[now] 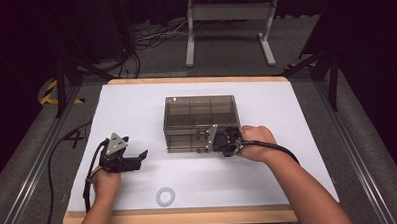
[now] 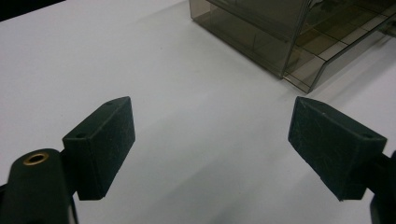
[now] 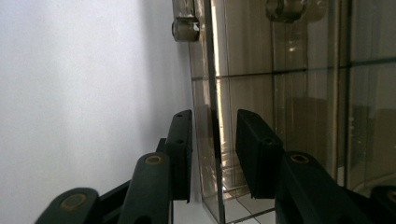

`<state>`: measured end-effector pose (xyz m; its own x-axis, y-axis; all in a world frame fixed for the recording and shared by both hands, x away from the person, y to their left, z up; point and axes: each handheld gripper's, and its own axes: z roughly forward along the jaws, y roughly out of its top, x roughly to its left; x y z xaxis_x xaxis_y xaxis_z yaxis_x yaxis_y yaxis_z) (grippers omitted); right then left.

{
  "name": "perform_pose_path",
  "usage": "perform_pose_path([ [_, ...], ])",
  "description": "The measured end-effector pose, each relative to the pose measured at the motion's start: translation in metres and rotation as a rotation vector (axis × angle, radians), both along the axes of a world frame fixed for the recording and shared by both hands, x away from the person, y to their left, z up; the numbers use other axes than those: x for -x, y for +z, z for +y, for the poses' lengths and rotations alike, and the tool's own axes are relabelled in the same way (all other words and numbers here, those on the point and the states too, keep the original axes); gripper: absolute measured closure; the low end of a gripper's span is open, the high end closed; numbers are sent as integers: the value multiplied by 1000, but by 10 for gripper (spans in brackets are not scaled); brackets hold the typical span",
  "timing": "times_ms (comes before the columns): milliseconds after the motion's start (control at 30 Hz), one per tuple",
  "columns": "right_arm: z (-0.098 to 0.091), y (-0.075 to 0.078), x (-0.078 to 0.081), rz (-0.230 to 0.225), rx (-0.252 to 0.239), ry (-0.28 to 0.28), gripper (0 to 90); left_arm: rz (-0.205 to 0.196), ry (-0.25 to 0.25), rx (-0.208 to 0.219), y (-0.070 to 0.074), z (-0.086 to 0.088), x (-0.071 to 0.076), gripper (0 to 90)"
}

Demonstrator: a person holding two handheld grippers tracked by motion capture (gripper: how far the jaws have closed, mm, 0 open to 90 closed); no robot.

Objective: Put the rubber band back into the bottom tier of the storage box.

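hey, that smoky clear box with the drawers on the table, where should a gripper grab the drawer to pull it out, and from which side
Grip the thin front panel of the drawer box, coming from the person's side where it faces out. It is a flat upright wall, narrow enough to pinch. The right gripper already straddles its edge there, one jaw outside, one inside; the left gripper rests apart.

A white sheet (image 1: 136, 109) is laid over the wood-edged worktop (image 1: 195, 80). Grey carpeted floor (image 1: 224, 51) is seen beyond it, where a white metal table frame (image 1: 228, 13) stands. Black cables (image 1: 149, 36) are strewn to its left. Yellow-black hazard tape (image 1: 50, 92) is stuck down at the left. The surroundings are left dark.
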<state>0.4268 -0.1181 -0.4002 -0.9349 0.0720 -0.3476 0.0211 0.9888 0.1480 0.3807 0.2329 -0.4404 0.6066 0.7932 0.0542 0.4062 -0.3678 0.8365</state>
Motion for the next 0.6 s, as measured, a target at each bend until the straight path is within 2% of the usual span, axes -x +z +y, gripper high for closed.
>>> perform_pose_path([
  [400, 1, -5, -5, 17, 59, 10, 714, 4, -1, -2, 0, 0, 0, 156],
  [600, 3, -5, -5, 27, 69, 17, 747, 4, 1, 0, 0, 0, 0, 156],
])
